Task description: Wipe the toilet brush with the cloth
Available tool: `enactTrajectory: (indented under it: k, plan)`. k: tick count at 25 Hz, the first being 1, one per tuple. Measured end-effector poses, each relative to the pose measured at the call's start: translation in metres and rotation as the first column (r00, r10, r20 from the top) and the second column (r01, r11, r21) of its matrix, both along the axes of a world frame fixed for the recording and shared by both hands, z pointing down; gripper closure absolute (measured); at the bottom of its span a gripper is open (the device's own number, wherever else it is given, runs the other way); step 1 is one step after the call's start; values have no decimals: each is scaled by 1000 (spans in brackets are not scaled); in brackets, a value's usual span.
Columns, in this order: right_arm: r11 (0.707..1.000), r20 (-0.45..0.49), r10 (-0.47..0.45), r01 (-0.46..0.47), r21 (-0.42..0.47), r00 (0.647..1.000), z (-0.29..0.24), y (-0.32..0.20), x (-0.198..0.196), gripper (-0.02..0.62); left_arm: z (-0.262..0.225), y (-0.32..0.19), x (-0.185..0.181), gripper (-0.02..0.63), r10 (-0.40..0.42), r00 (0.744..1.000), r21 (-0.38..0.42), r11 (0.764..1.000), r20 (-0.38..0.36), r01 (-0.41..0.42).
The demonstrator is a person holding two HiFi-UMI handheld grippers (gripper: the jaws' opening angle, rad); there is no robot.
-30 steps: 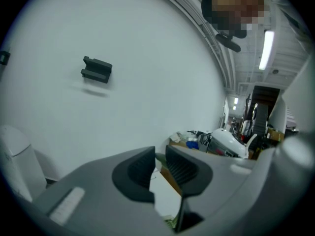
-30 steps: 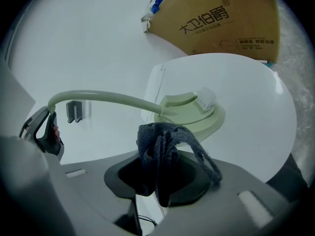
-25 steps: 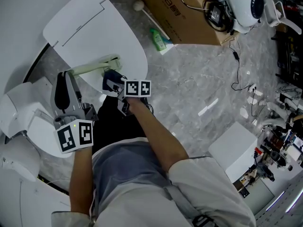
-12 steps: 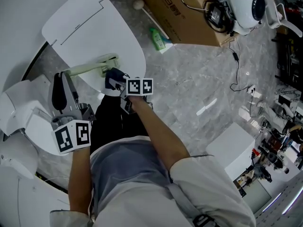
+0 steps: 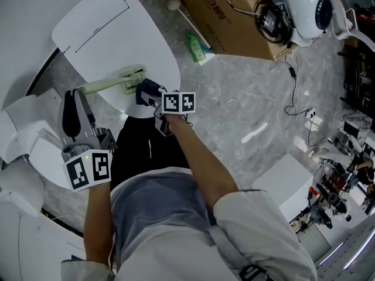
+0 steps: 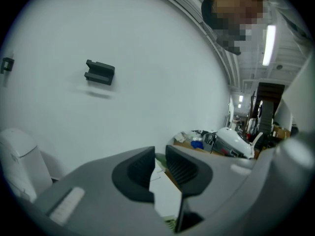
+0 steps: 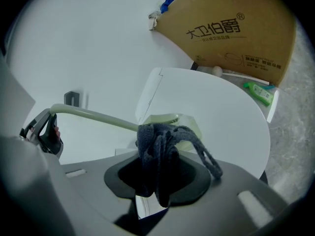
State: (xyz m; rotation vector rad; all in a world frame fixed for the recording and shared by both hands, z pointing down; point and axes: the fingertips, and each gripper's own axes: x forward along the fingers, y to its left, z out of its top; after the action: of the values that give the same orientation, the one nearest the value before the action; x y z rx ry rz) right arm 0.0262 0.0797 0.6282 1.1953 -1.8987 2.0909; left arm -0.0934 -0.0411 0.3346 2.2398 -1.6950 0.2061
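A pale green toilet brush (image 5: 130, 76) lies level over the closed white toilet lid (image 5: 111, 34). My left gripper (image 5: 78, 100) is shut on the end of its handle (image 7: 93, 116), which shows best in the right gripper view. In the left gripper view its jaws (image 6: 158, 168) stand almost together, with a sliver of green low between them. My right gripper (image 5: 149, 95) is shut on a dark bunched cloth (image 7: 157, 151), which presses against the near side of the brush head (image 7: 170, 124). The cloth (image 5: 145, 89) hides part of the head.
A cardboard box (image 5: 222, 10) stands behind the toilet, with a green bottle (image 5: 196, 48) and a white ball-tipped stick (image 5: 187, 19) beside it. More white toilet parts (image 5: 23, 133) sit at left. Cables and a white box (image 5: 290, 183) lie on the grey floor at right.
My right gripper has shifted a little up and to the right with the cloth, closer along the brush head. The left gripper and brush handle have hardly moved.
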Motion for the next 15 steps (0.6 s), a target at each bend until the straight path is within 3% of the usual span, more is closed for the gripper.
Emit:
enactTrajectory:
  k: [6,15]
  plan:
    - [1000,-50,16,-17,-13,999,10,-13,19,491,0,2,-1,606,-21,1000,0,1000,5,21]
    - [996,-88,-93,93,-6,992,25,-36,18,491,2,7,-2,606,-55,998,-6,998,17,56]
